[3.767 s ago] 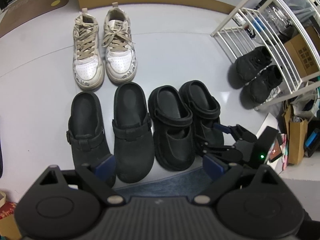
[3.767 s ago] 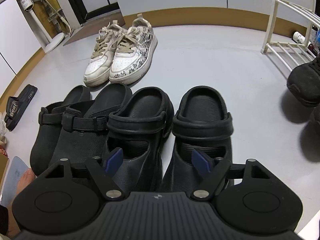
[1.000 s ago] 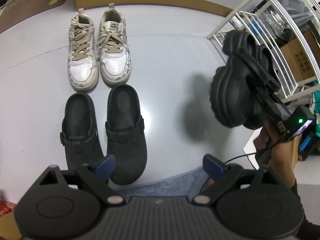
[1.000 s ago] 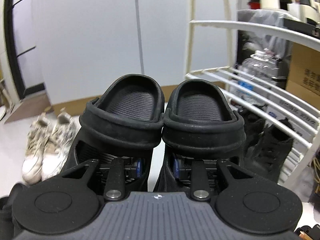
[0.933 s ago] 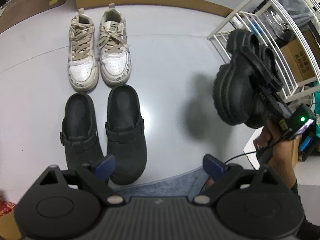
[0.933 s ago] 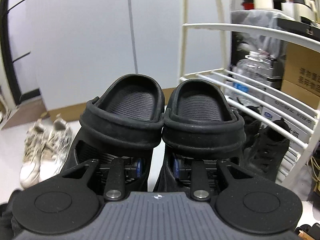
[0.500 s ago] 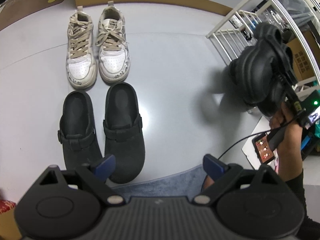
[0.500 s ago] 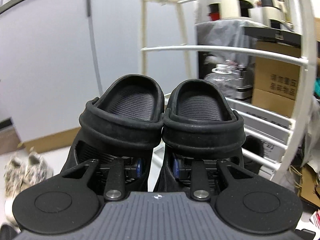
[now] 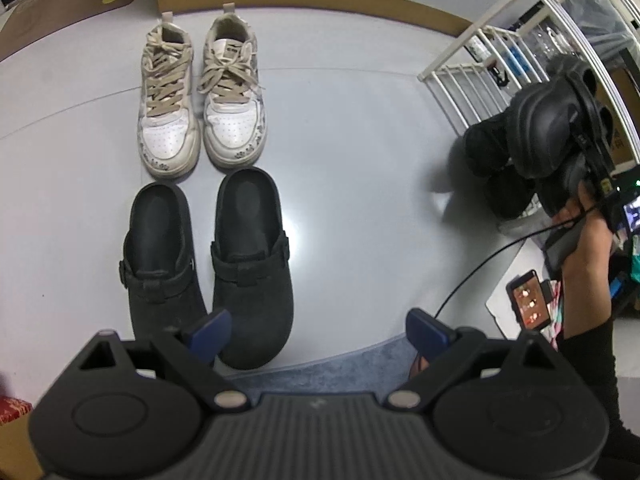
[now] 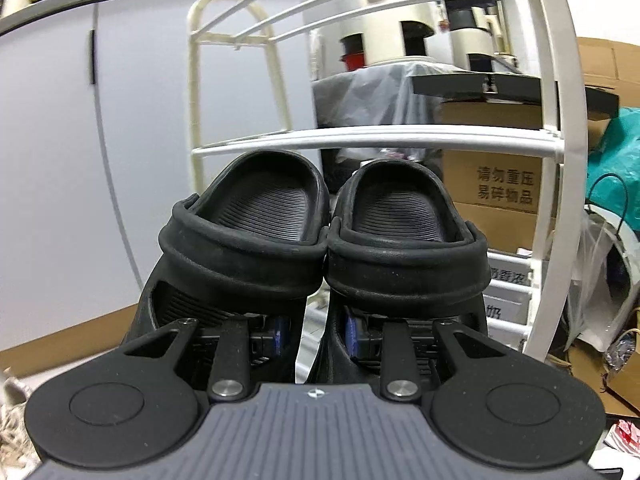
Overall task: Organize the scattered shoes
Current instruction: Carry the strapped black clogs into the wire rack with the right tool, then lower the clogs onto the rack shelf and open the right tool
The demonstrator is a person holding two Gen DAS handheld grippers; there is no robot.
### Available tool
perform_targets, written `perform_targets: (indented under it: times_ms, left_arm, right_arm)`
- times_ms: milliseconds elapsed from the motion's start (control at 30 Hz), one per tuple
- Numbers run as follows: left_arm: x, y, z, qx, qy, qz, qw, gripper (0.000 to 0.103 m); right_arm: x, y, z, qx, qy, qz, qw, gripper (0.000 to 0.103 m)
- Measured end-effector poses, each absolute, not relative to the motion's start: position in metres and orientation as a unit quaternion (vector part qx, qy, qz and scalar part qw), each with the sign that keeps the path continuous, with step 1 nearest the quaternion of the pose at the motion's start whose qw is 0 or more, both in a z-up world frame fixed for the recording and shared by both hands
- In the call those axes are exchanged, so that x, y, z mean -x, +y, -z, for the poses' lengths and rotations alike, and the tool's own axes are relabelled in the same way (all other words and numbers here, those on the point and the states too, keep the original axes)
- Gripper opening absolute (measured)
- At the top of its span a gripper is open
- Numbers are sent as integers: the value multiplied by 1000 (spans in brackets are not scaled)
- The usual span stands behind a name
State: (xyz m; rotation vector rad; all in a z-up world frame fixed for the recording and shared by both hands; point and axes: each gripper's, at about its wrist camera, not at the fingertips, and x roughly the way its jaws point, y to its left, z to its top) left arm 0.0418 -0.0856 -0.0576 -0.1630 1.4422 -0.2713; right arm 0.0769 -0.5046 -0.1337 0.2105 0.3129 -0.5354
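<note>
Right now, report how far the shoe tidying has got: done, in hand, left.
Done: one dark pair already sits low in the white wire shoe rack. In hand: the right gripper carries the chunky black rubber clogs, jaws clamped on their inner sides, up at the rack. Left: the black felt clogs and white lace-up sneakers lie paired on the grey floor; the left gripper is open, empty.

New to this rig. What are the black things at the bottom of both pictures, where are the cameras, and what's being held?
No robot: a person holds a two-finger tool in each hand, with a fisheye camera on each looking along its fingers.

Left view looks down at the floor: left tool open and empty over black clogs and white sneakers. The person's hand is at the right edge.

Right view: right tool is shut on a pair of black rubber clogs, pinched together, in front of the white shoe rack.
</note>
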Motion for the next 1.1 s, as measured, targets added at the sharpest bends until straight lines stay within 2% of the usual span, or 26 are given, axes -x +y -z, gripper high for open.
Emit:
perform_targets:
  times_ms: [700,867,900,967,1033,1100]
  left_arm:
    - [-42,-81,55,120,652,133,737,96]
    - [-41,-83,56,123,655,136,733,96]
    - [-40,-84,56,123,655,138,733,96]
    - [-40,-85,55,123,654,140,733,96]
    - [-40,-86,54,123,654,140,733,96]
    - [-41,-86,55,125,654,140,733,96]
  right_arm:
    - [-153,-556,126,-111,156,431,882,30]
    - [-169,-567,127,-93,176,465,863,34]
    - [-174,-570,128,-95,188,466,860,36]
    - [-179,-572,129,-95,200,463,858,48]
    - [-182,-576,128,-105,210,460,856,54]
    - [-178,-578,125,-135,206,446,861,69]
